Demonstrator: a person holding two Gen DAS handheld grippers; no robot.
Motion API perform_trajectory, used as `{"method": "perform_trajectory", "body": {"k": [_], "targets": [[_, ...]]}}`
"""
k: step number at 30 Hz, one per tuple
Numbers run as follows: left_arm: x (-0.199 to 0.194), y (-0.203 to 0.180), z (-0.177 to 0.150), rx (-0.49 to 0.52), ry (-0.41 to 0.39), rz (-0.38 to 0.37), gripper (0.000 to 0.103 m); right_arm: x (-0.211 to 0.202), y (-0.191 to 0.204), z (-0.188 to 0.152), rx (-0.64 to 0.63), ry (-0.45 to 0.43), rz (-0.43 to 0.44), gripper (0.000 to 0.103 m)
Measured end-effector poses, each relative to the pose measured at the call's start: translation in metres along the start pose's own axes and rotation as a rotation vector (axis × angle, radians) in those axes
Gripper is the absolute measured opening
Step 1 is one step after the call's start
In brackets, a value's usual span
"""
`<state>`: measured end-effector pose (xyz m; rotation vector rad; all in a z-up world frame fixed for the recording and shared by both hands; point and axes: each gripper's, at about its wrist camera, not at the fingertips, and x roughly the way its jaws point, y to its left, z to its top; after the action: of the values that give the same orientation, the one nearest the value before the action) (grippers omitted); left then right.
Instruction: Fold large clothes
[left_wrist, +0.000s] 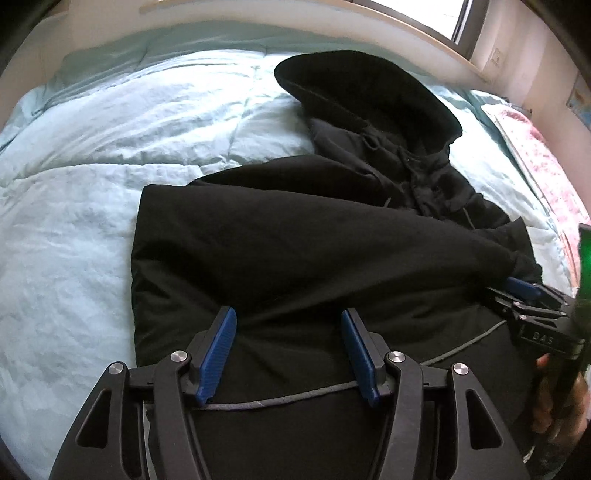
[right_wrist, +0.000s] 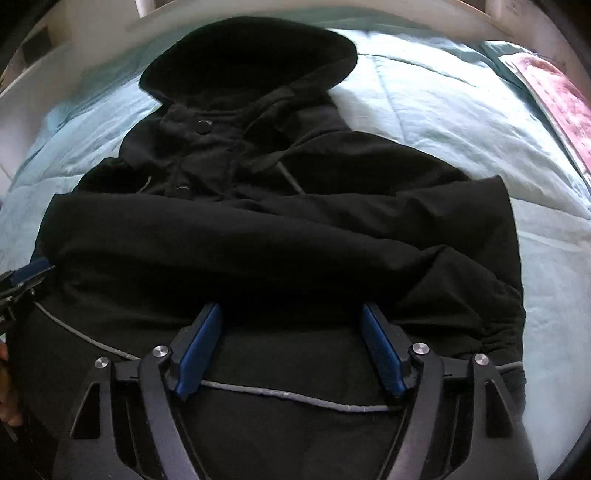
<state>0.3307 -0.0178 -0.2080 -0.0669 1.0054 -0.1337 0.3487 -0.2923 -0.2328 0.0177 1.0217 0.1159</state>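
Coat (right_wrist: 280, 236) front and centre, folks: a big black hooded one spread on the pale blue quilt (left_wrist: 92, 229), its hood (right_wrist: 251, 62) at the far end toward the headboard. Both sleeves look already brought in, lying crosswise over the chest in a thick dark band, so the sides-in part of the fold seems done. Down at the near end, the lower body of the coat with its grey drawcord (right_wrist: 303, 400) is lying flat, not yet turned up toward the hood. Left gripper (left_wrist: 288, 350) hangs over that hem with its blue pads apart, cloth beneath them but nothing pinched. Right gripper (right_wrist: 291, 350) is the same story in its own view, jaws spread wide over the hem, pads clear of the fabric; no earlier picture to compare, so that is all one can say. Seen from the left view, it sits at the coat's right edge beside a sleeve cuff. What's left, by my reading: grab the hem on both sides, carry it up over the sleeves, then deal with the hood.
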Motion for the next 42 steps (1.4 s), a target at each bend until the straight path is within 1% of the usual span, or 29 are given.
{"method": "perform_trajectory", "body": {"k": [2,3,4,5,7,8,10,12,13,14,15,16,17,18,20,21,25,27,29,32,35,37,38,39,41,42], "targets": [[-0.007,-0.004,-0.004,0.030,-0.021,0.012,0.060,-0.004,0.000,-0.002,-0.023,0.003,-0.016,0.076],[-0.015,-0.006,-0.008,0.050,-0.031,0.014,0.060,-0.010,-0.002,-0.003,-0.019,0.003,-0.003,0.076],[-0.024,-0.007,-0.011,0.065,-0.048,0.006,0.060,-0.020,-0.003,-0.004,-0.015,-0.001,0.017,0.072],[-0.037,-0.007,-0.015,0.071,-0.069,-0.013,0.060,-0.035,-0.006,-0.008,-0.010,-0.019,0.044,0.069],[-0.066,-0.004,-0.027,0.065,-0.111,-0.060,0.061,-0.068,-0.010,-0.012,-0.023,-0.071,0.072,0.069],[-0.081,-0.001,-0.033,0.054,-0.132,-0.076,0.061,-0.086,-0.011,-0.017,-0.044,-0.106,0.061,0.069],[-0.099,0.005,-0.043,0.030,-0.165,-0.099,0.061,-0.111,-0.012,-0.029,-0.077,-0.146,0.029,0.069],[-0.107,0.011,-0.052,0.011,-0.180,-0.099,0.061,-0.120,-0.015,-0.042,-0.093,-0.147,0.025,0.069],[-0.102,0.014,-0.057,0.005,-0.162,-0.087,0.061,-0.123,-0.017,-0.050,-0.106,-0.145,0.020,0.069],[-0.094,0.017,-0.060,0.000,-0.135,-0.074,0.061,-0.120,-0.018,-0.057,-0.122,-0.139,-0.002,0.069],[-0.078,0.021,-0.063,-0.005,-0.081,-0.047,0.061,-0.110,-0.020,-0.064,-0.131,-0.119,-0.024,0.069],[-0.061,0.026,-0.067,0.002,-0.050,-0.006,0.061,-0.092,-0.023,-0.071,-0.140,-0.085,-0.043,0.069],[-0.052,0.030,-0.069,-0.004,-0.043,-0.001,0.063,-0.074,-0.029,-0.080,-0.152,-0.066,-0.031,0.068],[-0.046,0.039,-0.071,-0.051,-0.036,-0.042,0.064,-0.060,-0.034,-0.088,-0.164,-0.067,0.003,0.068],[-0.050,0.045,-0.070,-0.087,-0.041,-0.070,0.063,-0.058,-0.046,-0.098,-0.126,-0.130,0.072,0.069],[-0.052,0.047,-0.070,-0.090,-0.050,-0.075,0.063,-0.059,-0.049,-0.097,-0.107,-0.134,0.087,0.069],[-0.055,0.044,-0.079,-0.055,-0.109,-0.072,0.065,-0.062,-0.044,-0.101,-0.124,-0.165,0.060,0.070],[-0.058,0.044,-0.083,-0.051,-0.131,-0.069,0.065,-0.063,-0.045,-0.104,-0.121,-0.183,0.063,0.070],[-0.056,0.044,-0.085,-0.057,-0.134,-0.068,0.066,-0.064,-0.048,-0.108,-0.107,-0.198,0.076,0.070],[-0.052,0.042,-0.082,-0.056,-0.113,-0.051,0.067,-0.060,-0.048,-0.107,-0.098,-0.190,0.088,0.071],[-0.047,0.038,-0.074,-0.047,-0.077,-0.025,0.069,-0.056,-0.049,-0.102,-0.072,-0.155,0.103,0.073],[-0.041,0.038,-0.067,-0.056,-0.032,-0.005,0.078,-0.056,-0.047,-0.098,-0.059,-0.118,0.091,0.073],[-0.039,0.040,-0.062,-0.076,0.007,0.012,0.083,-0.056,-0.045,-0.097,-0.053,-0.094,0.079,0.074],[-0.036,0.046,-0.058,-0.124,0.062,0.014,0.089,-0.056,-0.044,-0.094,-0.047,-0.070,0.069,0.074],[-0.038,0.059,-0.051,-0.243,0.139,-0.069,0.088,-0.056,-0.042,-0.086,-0.022,0.017,0.049,0.075],[-0.046,0.066,-0.047,-0.302,0.156,-0.106,0.088,-0.057,-0.042,-0.081,-0.008,0.064,0.041,0.075]]}}
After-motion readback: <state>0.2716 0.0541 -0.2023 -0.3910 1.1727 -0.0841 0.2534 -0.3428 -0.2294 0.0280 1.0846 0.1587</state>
